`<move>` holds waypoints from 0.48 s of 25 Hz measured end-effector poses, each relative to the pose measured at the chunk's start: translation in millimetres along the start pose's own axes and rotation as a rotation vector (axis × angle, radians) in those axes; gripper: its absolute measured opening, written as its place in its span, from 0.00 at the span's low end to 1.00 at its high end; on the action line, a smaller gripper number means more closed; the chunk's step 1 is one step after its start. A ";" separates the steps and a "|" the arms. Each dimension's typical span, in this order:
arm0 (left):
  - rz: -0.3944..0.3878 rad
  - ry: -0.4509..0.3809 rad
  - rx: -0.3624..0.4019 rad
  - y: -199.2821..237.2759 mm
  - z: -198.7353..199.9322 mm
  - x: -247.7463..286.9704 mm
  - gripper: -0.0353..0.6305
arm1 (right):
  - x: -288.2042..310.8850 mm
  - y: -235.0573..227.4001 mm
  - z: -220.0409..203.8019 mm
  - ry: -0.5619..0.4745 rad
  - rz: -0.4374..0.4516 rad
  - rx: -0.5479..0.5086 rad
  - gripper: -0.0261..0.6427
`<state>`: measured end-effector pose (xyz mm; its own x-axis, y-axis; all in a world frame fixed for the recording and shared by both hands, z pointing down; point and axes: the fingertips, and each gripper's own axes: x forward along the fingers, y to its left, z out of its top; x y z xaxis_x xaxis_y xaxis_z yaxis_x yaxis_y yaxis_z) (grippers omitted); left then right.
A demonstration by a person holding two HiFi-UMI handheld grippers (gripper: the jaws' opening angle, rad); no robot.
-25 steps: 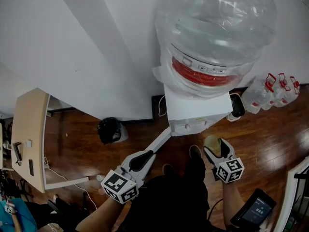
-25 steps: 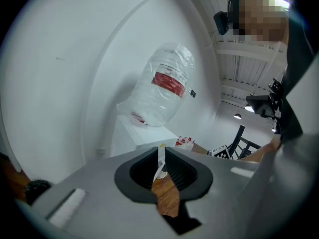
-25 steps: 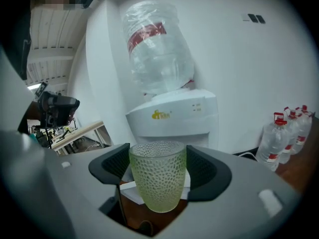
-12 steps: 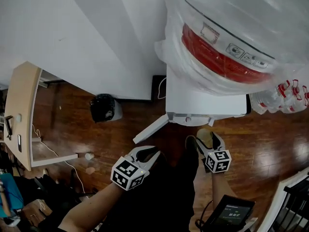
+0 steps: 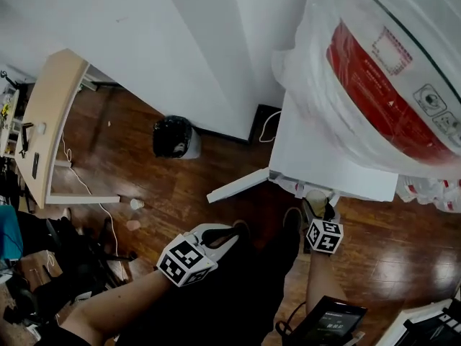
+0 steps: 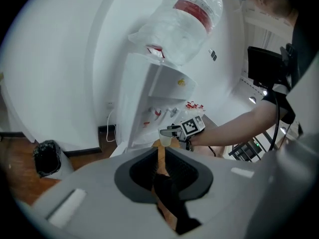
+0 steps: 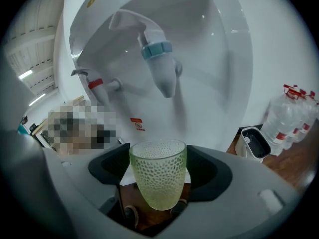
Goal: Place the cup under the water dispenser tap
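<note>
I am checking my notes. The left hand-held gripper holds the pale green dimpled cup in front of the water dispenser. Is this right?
No, the side is wrong: the right hand-held gripper holds the pale green dimpled cup in front of the water dispenser. The right gripper view shows this.

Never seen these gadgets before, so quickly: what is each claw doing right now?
Left claw: closed, with nothing in it.
Right claw: closed on the dimpled green cup.
</note>
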<state>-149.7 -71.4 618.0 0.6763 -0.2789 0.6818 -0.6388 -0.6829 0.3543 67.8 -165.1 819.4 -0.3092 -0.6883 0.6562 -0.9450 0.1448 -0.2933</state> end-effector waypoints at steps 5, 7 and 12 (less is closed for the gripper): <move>-0.015 -0.013 -0.002 -18.7 12.6 -0.7 0.09 | 3.5 -1.2 10.5 0.006 0.000 -0.029 0.57; -0.014 0.000 0.004 -22.8 13.0 -1.6 0.09 | 6.0 -2.1 18.5 -0.003 -0.002 -0.052 0.57; -0.004 0.021 -0.001 -22.5 10.7 -1.0 0.09 | 16.0 -6.0 27.1 -0.055 -0.011 -0.124 0.56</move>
<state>-132.0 -63.0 602.6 0.6705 -0.2618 0.6941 -0.6366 -0.6835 0.3572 71.4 -196.3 812.8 -0.2957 -0.7275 0.6191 -0.9553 0.2215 -0.1960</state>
